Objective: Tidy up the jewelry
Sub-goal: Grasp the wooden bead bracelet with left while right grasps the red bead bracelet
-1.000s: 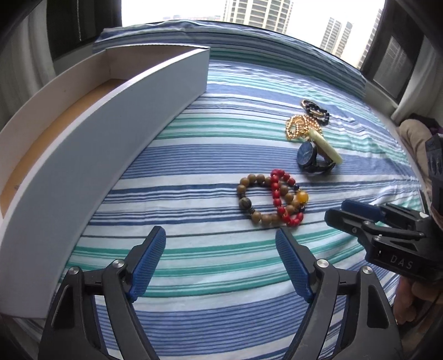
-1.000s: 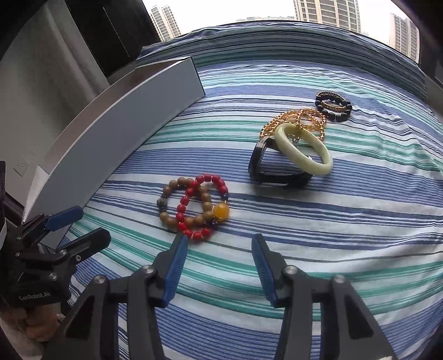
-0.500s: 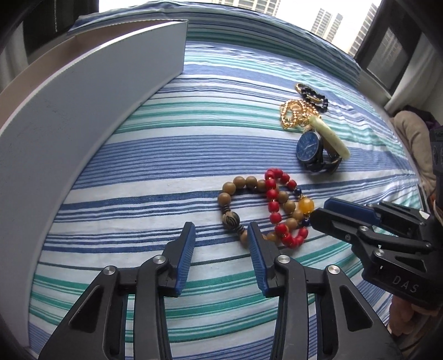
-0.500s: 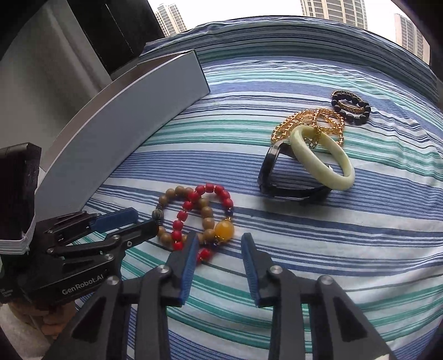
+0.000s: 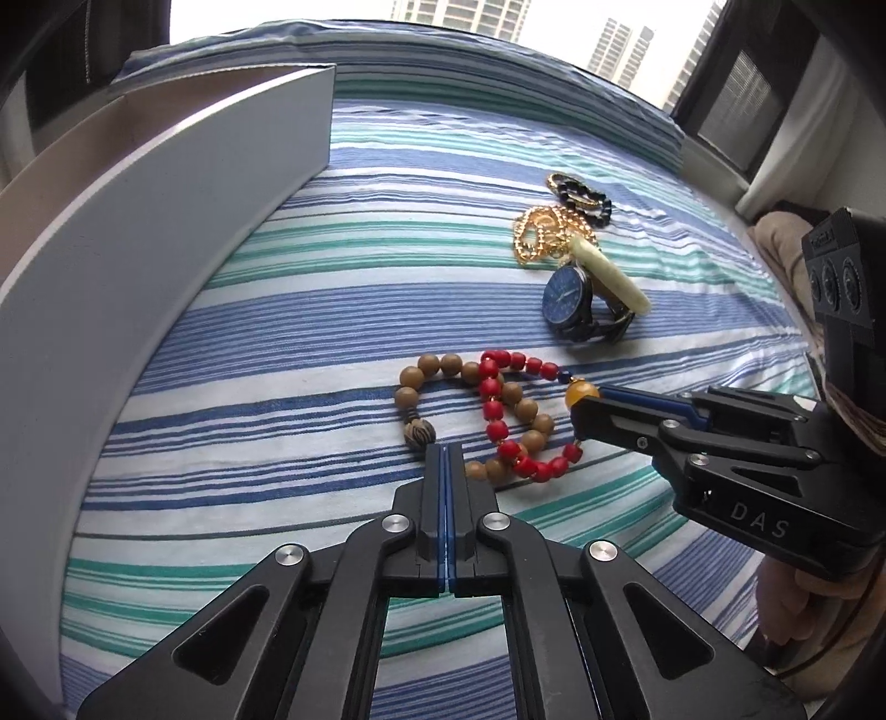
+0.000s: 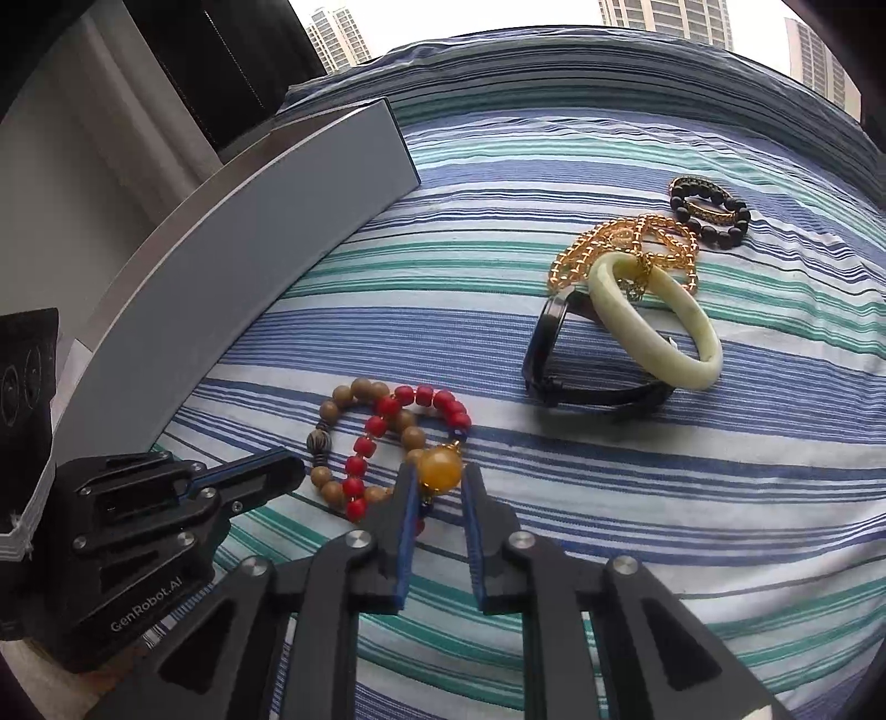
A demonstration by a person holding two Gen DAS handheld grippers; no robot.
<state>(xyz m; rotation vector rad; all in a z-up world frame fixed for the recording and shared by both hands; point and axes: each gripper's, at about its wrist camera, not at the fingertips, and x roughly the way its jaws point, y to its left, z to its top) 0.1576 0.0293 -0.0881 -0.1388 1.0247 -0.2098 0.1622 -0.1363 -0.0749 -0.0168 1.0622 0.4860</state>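
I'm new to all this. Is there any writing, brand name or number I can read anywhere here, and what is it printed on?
"DAS": on the black body of the right gripper, seen from the left wrist camera.
"GenRobot.AI": on the black body of the left gripper, seen from the right wrist camera.
Blue dial of the watch: markings too small to read.
Raised text on the black camera block above the right gripper: too blurred to read.

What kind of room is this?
Probably a high-rise bedroom: the jewelry lies on a striped bedsheet, a window stands beside it, and tall apartment towers rise outside.
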